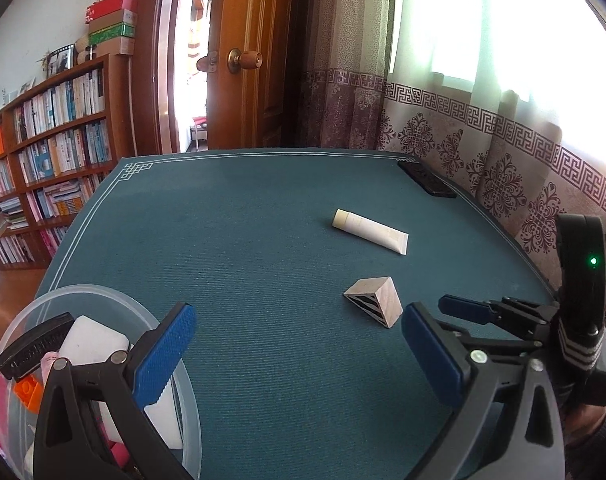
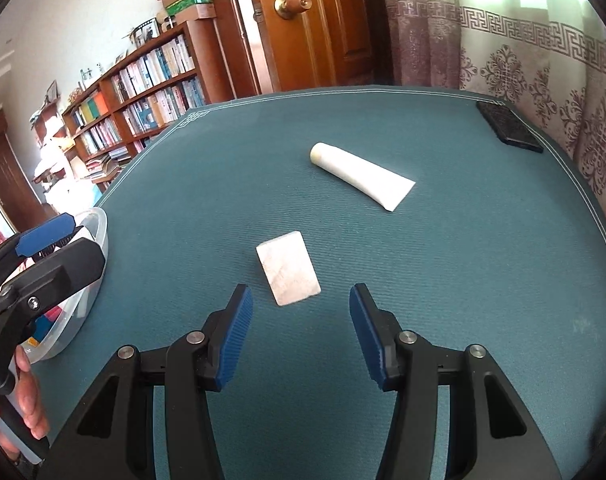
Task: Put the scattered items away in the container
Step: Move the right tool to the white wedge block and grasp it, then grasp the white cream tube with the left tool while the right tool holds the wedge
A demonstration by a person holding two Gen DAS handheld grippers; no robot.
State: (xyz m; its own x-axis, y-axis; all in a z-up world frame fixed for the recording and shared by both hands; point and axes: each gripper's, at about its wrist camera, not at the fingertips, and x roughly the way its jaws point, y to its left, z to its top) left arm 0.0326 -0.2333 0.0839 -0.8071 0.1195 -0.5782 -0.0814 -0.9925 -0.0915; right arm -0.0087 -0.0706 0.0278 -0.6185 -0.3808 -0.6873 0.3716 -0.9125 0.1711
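Observation:
A clear plastic container [image 1: 103,290] stands at the table's near left and holds a white block [image 1: 91,344], a black comb [image 1: 35,346], an orange brick and pink items. My left gripper [image 1: 299,354] is open, its left finger over the container's rim, nothing between the pads. On the teal cloth lie a wooden wedge block [image 1: 377,300] and a white tube [image 1: 369,232]. My right gripper [image 2: 301,332] is open just short of the wooden block [image 2: 289,268], which lies between and ahead of its fingers. The tube [image 2: 361,176] lies farther back.
A black flat object [image 2: 509,128] rests at the far right corner by the patterned curtain [image 2: 563,92]. The container [image 2: 101,220] and my left gripper [image 2: 49,240], held by a hand [image 2: 27,392], are at the left. Bookshelves and a wooden door stand beyond the table.

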